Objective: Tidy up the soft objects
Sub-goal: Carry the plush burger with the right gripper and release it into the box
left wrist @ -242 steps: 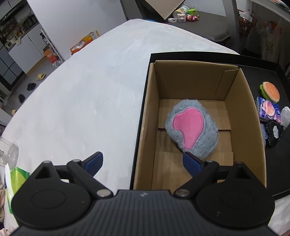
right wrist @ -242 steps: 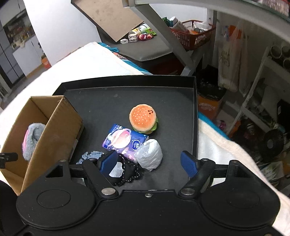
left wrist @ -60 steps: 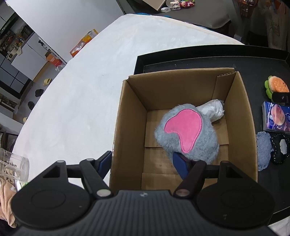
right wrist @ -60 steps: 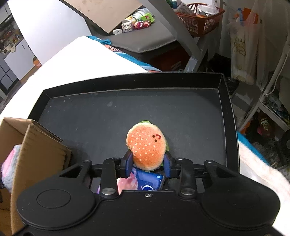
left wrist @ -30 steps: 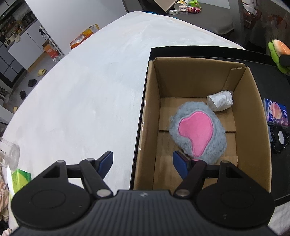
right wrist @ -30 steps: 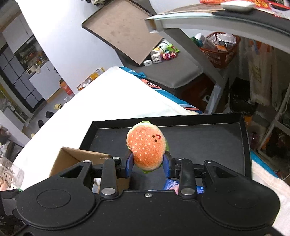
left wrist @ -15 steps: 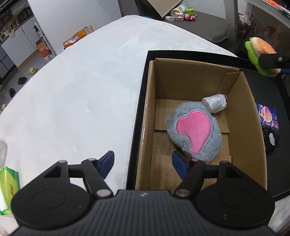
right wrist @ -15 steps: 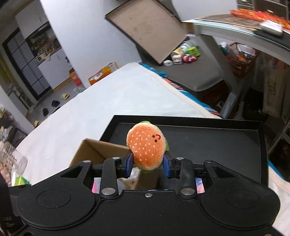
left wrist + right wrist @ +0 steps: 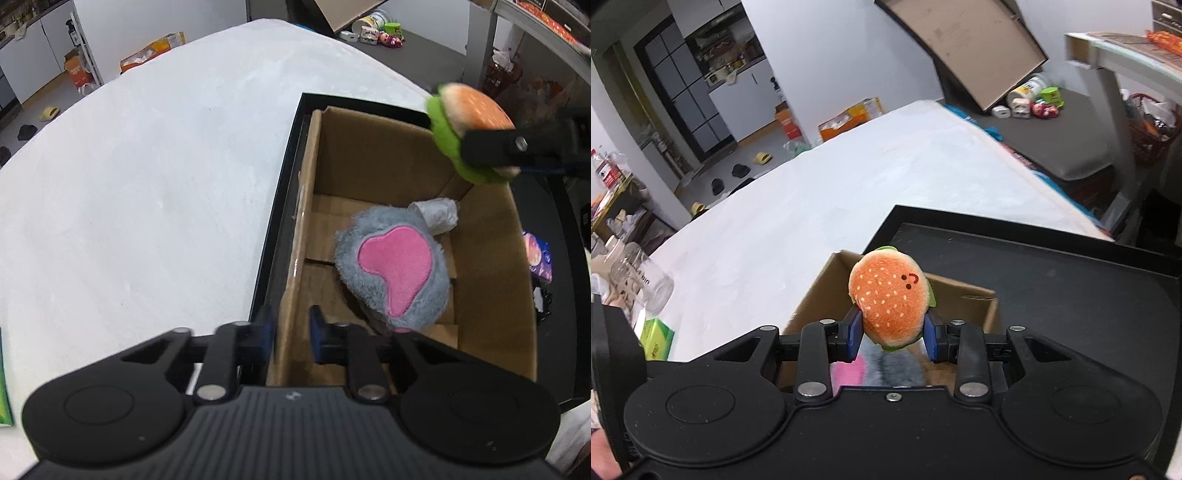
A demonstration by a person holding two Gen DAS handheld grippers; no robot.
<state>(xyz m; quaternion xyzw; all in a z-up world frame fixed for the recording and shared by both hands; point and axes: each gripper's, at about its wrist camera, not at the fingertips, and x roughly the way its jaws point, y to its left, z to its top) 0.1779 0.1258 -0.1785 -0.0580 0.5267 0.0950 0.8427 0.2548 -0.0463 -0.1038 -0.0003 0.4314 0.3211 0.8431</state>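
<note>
Right wrist view: the right gripper is clamped on a plush hamburger toy, one blue pad on each flank. The toy is held in the air above the far end of an open cardboard box. Its sesame-dotted orange bun top and small embroidered face are turned toward the camera, so the stacking axis through bun and green lettuce rim runs roughly along the fingers, away from the camera.

Left wrist view: the same hamburger toy appears edge-on at upper right, over the box's far right corner, bun side up and to the right, lettuce side down and to the left. The left gripper has its fingers drawn close on the left wall of the cardboard box, one finger outside and one inside. Whether the pads actually press the cardboard cannot be told. Inside the box lie a grey plush with a pink patch and, touching it at the far side, a white crumpled wad. The box stands on a black tray on a white tabletop.
</note>
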